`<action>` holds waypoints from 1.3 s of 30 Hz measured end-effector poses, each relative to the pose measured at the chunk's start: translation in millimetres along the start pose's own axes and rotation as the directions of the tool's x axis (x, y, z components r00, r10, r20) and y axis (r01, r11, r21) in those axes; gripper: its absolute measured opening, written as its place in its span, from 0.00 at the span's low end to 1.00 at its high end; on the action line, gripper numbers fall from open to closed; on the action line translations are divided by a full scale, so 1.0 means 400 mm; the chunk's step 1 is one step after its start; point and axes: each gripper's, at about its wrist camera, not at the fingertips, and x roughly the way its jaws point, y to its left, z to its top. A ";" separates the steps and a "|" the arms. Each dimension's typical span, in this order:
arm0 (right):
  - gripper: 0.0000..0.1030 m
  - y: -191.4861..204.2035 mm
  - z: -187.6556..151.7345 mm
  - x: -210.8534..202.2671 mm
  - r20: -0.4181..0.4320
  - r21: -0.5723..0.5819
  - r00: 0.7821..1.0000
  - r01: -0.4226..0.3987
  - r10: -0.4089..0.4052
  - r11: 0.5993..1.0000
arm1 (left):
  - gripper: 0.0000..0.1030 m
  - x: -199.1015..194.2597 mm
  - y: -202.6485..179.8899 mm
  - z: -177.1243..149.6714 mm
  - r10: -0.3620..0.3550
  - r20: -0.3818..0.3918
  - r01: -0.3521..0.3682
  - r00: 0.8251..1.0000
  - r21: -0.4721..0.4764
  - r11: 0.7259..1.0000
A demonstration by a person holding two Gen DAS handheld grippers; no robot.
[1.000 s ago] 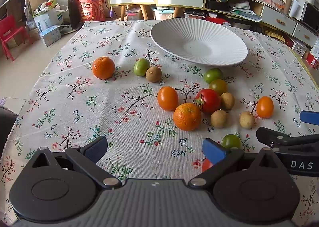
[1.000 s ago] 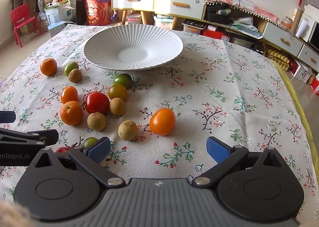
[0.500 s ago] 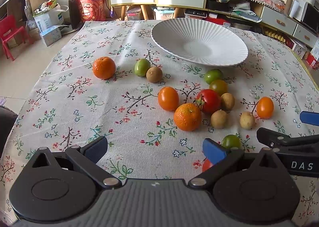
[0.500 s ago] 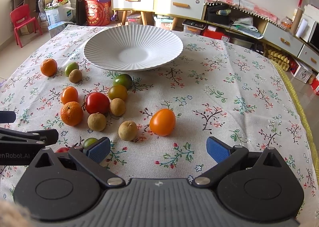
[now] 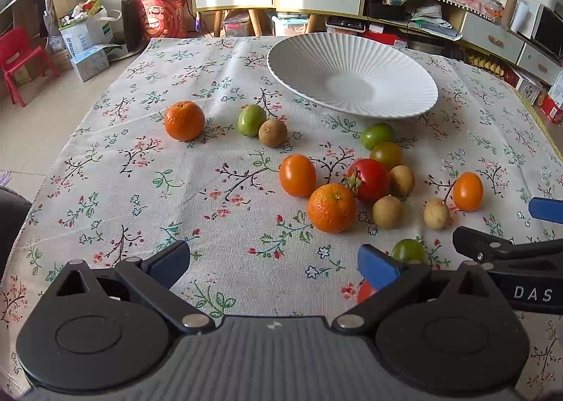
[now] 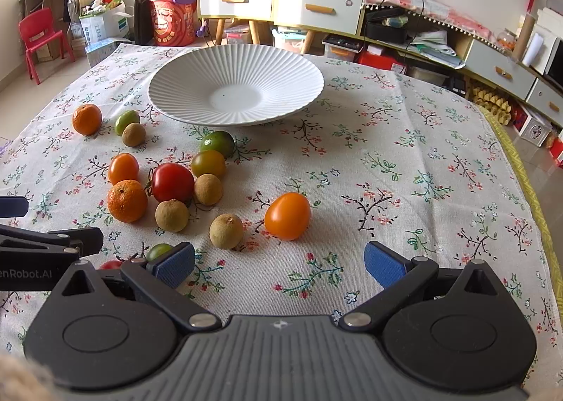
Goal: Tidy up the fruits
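While nothing sits in it: the white ribbed plate [image 6: 235, 84] waits at the far middle of the bench [image 6: 440, 161], which I judge to be where the fruit is meant to go
Fruit spread: every piece lies loose on the floral cloth, none gathered yet, so I read the task as barely begun
Left cluster: a red tomato [image 6: 172, 182], a mandarin [image 6: 127, 200], an orange tomato [image 6: 123, 168] and brown longans [image 6: 171, 215] crowd together near the plate's front edge, some touching
Outliers: a second mandarin [image 5: 184, 120] with a green fruit [image 5: 252, 119] and a brown one lie off to the far left, well apart from the cluster
Nearest my right: an orange tomato [image 6: 288, 215] stands alone just ahead of my right fingers, a longan [image 6: 226, 230] just beside it
My left gripper [image 5: 274, 262]: fingers spread wide and holding nothing, low over bare cloth, pointing toward the plate; a small green tomato [image 5: 408, 250] peeps past the right pad
My right gripper [image 6: 279, 265]: fingers likewise released and empty, level with the left and close alongside it, each visible at the edge of the other's view
Why so: both held back and apart, I judge, to leave either free to take the nearest piece; the lone orange tomato looks the easiest first pick, round and likely to roll if nudged
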 end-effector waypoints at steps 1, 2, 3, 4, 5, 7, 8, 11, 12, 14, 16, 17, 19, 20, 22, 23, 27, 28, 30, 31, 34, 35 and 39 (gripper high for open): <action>1.00 0.000 0.000 0.000 0.000 0.000 1.000 0.000 0.000 1.000 | 0.94 0.000 0.000 0.000 0.000 0.000 0.000 1.000 0.000 1.000; 1.00 0.000 0.000 0.000 -0.001 -0.001 1.000 -0.001 0.001 1.000 | 0.94 0.000 0.000 0.001 0.001 0.000 -0.001 1.000 -0.001 1.000; 1.00 0.001 0.001 0.000 -0.001 -0.001 1.000 -0.002 0.002 1.000 | 0.94 0.000 0.001 0.001 0.001 0.000 -0.001 1.000 -0.001 1.000; 1.00 0.002 0.001 0.000 -0.001 -0.001 1.000 -0.002 0.002 1.000 | 0.94 -0.001 0.001 0.001 0.001 0.000 -0.001 1.000 -0.002 1.000; 1.00 0.002 0.001 0.001 -0.001 -0.001 1.000 -0.001 0.001 1.000 | 0.94 -0.001 0.002 0.002 0.001 0.000 -0.001 1.000 -0.003 1.000; 1.00 0.001 0.000 0.001 -0.001 -0.001 1.000 -0.001 0.001 1.000 | 0.94 0.000 0.002 0.002 0.000 0.000 0.000 1.000 -0.003 1.000; 1.00 0.001 0.000 0.001 -0.001 -0.001 1.000 -0.002 0.002 1.000 | 0.94 0.000 0.002 0.002 0.001 0.000 -0.001 1.000 -0.003 1.000; 1.00 0.003 -0.001 0.002 -0.003 0.000 1.000 -0.004 0.004 1.000 | 0.94 -0.001 0.003 0.003 0.000 -0.002 0.000 1.000 -0.004 1.000; 1.00 0.004 -0.001 0.003 -0.005 0.000 1.000 -0.004 0.004 1.000 | 0.94 -0.001 0.002 0.003 0.001 -0.001 -0.001 1.000 -0.004 1.000; 1.00 0.004 -0.002 0.004 -0.008 0.001 1.000 -0.006 0.006 1.000 | 0.94 -0.001 0.003 0.002 0.002 0.000 -0.002 1.000 -0.005 1.000; 1.00 0.005 -0.002 0.003 -0.007 0.002 1.000 -0.008 0.008 1.000 | 0.94 0.000 0.002 0.003 0.003 0.001 -0.003 1.000 -0.006 1.000; 1.00 0.002 -0.002 0.002 -0.006 0.002 1.000 -0.009 0.009 1.000 | 0.94 0.000 0.002 0.003 0.003 0.001 -0.003 1.000 -0.006 1.000; 1.00 0.002 -0.001 0.001 -0.003 0.003 1.000 -0.010 0.010 1.000 | 0.94 0.002 0.002 0.004 0.004 0.000 -0.004 1.000 -0.005 1.000; 1.00 0.001 0.000 0.000 -0.002 0.003 1.000 -0.011 0.011 1.000 | 0.94 0.002 0.003 0.004 0.004 0.000 -0.004 1.000 -0.005 1.000; 1.00 0.001 0.000 -0.001 -0.001 0.001 1.000 -0.015 0.015 1.000 | 0.94 0.002 0.005 0.006 0.006 0.002 -0.006 1.000 -0.007 1.000; 1.00 0.001 -0.001 -0.001 -0.001 0.001 1.000 -0.018 0.018 1.000 | 0.94 0.002 0.006 0.007 0.007 0.004 -0.007 1.000 -0.008 1.000; 1.00 0.001 0.001 -0.001 0.001 -0.002 1.000 -0.024 0.024 1.000 | 0.94 0.003 0.015 0.012 0.015 0.010 -0.015 1.000 -0.012 1.000; 1.00 0.001 0.002 -0.001 0.002 -0.002 1.000 -0.025 0.025 1.000 | 0.94 0.004 0.019 0.013 0.018 0.011 -0.018 1.000 -0.013 1.000; 1.00 -0.001 0.003 -0.002 0.007 -0.004 0.999 -0.032 0.032 0.999 | 0.94 0.008 0.026 0.014 0.024 0.011 -0.024 1.000 -0.018 1.000; 1.00 -0.002 0.004 -0.003 0.012 -0.008 0.999 -0.043 0.044 0.999 | 0.94 0.010 0.033 0.015 0.026 0.014 -0.026 1.000 -0.023 0.999; 1.00 -0.010 0.006 -0.008 0.028 -0.009 0.996 -0.080 0.080 0.997 | 0.94 0.019 0.055 0.016 0.037 0.033 -0.036 0.999 -0.033 0.999; 1.00 -0.015 0.008 -0.005 0.029 -0.004 0.995 -0.093 0.093 0.996 | 0.94 0.026 0.067 0.015 0.033 0.051 -0.031 0.998 -0.036 0.999; 1.00 -0.040 -0.006 0.019 0.003 0.023 0.993 -0.118 0.117 0.993 | 0.94 0.052 0.104 0.008 0.051 0.104 -0.048 0.993 -0.031 0.998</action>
